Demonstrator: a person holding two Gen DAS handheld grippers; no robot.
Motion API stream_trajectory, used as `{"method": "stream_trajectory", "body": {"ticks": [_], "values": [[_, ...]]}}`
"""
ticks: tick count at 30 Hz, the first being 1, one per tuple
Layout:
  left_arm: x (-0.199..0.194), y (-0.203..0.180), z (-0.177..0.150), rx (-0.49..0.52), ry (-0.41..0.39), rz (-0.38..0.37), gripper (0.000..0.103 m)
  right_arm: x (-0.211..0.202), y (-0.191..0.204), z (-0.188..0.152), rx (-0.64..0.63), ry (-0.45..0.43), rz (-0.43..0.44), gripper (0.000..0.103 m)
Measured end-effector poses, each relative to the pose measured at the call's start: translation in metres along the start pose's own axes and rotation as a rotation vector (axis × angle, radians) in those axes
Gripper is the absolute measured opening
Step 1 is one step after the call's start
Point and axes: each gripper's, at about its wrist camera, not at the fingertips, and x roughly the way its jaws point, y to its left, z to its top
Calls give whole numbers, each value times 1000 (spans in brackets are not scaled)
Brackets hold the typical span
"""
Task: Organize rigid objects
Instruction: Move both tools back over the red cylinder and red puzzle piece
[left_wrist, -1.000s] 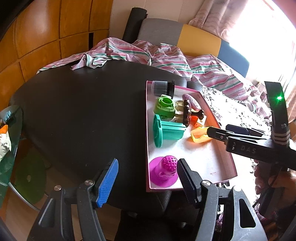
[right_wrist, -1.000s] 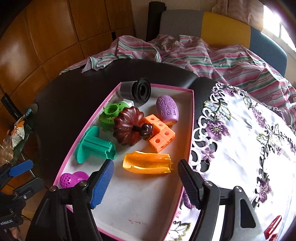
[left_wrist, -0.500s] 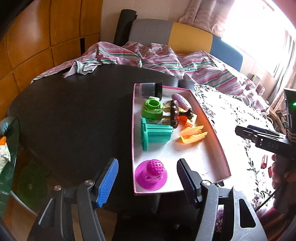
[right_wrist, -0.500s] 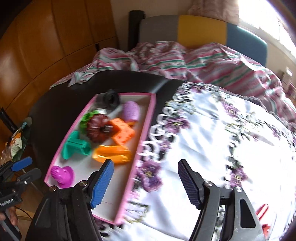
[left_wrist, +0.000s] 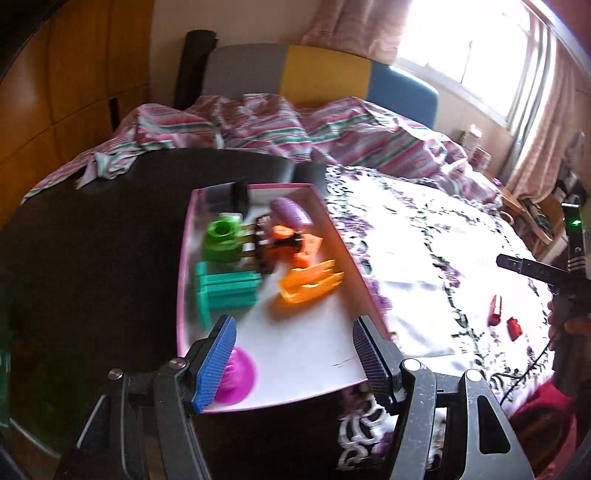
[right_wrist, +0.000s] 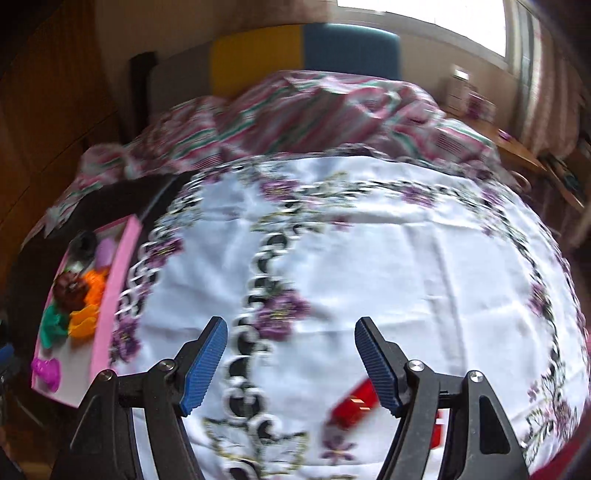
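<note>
Over tablecloth (right_wrist: 369, 258), right claw (right_wrist: 291, 360) agape

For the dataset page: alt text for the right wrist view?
Open, empty tongs hover over a white tablecloth with purple flowers, a red block just beyond their tips. At far left, a pink-edged tray holds colourful plastic toys; the picture is motion-blurred.

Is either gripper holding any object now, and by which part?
Nothing is held: left gripper and right gripper both show only empty space between open fingers.
</note>
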Motion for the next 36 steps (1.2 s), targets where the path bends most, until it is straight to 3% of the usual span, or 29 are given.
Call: {"method": "stream_trajectory", "body": {"ticks": [5, 8, 11, 17, 24, 36], "values": [[5, -32, 7, 72, 1, -49, 67, 1, -63, -10, 202, -34, -78, 73], [11, -53, 8, 116, 13, -87, 67, -4, -95, -14, 372, -41, -66, 73], [21, -76, 8, 158, 39, -127, 67, -8, -110, -17, 441, -51, -103, 73], [44, -124, 1, 252, 102, -210, 67, -7, -132, -28, 577, -35, -55, 73], [72, -164, 2, 305, 139, -262, 66, -5, -137, -31, 616, -22, -36, 73], [126, -268, 2, 467, 239, -450, 66, -2, -139, -29, 620, -11, -17, 73]]}}
